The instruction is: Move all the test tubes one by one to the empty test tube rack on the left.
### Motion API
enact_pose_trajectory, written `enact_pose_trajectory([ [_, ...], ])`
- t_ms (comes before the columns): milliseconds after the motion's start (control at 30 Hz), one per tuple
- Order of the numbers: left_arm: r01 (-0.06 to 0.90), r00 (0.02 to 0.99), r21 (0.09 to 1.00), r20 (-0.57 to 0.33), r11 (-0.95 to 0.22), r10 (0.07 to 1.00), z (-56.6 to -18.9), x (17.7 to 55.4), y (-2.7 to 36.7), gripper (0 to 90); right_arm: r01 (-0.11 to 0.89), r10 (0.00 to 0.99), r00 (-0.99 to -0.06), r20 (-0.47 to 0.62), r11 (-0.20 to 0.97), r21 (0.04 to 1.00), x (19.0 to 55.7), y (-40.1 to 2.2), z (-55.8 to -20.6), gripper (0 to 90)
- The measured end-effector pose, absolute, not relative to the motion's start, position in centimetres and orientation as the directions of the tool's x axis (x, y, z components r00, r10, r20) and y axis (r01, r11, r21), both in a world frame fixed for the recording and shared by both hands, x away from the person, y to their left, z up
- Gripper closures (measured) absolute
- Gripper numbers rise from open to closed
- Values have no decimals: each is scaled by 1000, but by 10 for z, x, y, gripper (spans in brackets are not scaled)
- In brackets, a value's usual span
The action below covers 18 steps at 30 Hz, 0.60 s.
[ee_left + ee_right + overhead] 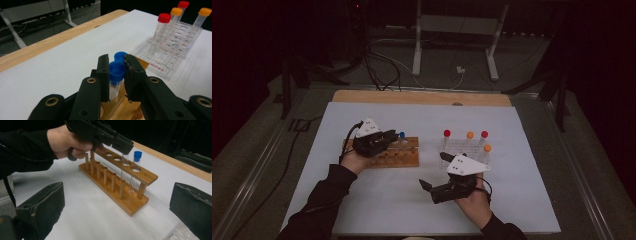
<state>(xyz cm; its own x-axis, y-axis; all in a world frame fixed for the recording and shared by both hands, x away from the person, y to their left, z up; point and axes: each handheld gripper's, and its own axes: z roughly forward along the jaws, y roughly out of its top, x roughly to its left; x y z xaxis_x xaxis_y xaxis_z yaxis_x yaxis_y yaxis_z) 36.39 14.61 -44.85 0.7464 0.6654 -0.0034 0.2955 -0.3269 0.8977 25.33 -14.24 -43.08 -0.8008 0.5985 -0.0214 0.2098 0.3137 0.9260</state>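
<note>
Two blue-capped tubes (117, 71), four other capped tubes (163, 25), two racks (130, 205)

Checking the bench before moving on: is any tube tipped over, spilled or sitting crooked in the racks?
Nothing stands out. The wooden rack sits flat with one blue-capped tube upright in its end hole; the left hand-held gripper grips a second blue-capped tube upright beside it. The capped tubes in the clear rack stand straight. No spills.

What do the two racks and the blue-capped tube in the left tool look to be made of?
The near rack looks like varnished wood: warm brown, visible grain, turned pegs. The far rack seems clear plastic, see-through with printed red lettering. The held tube is transparent, plastic or glass, hard to tell; its blue cap looks like matte ribbed plastic.
</note>
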Motion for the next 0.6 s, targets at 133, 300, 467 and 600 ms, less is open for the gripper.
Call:
enact_pose_trajectory([
  [133,303,744,892,-2,-335,668,-451,365,146,772,198,596,-802,-33,317,927,253,-143,-431,0],
  [300,315,748,887,-13,-338,663,-452,366,146,771,185,592,-805,-39,314,931,252,-143,-432,0],
  [467,323,755,885,-27,-336,655,-452,367,147,764,175,587,-808,-42,308,935,252,-143,-431,0],
  [600,319,782,891,-54,-323,621,-451,365,152,647,207,585,-811,-19,317,926,254,-144,-430,0],
])
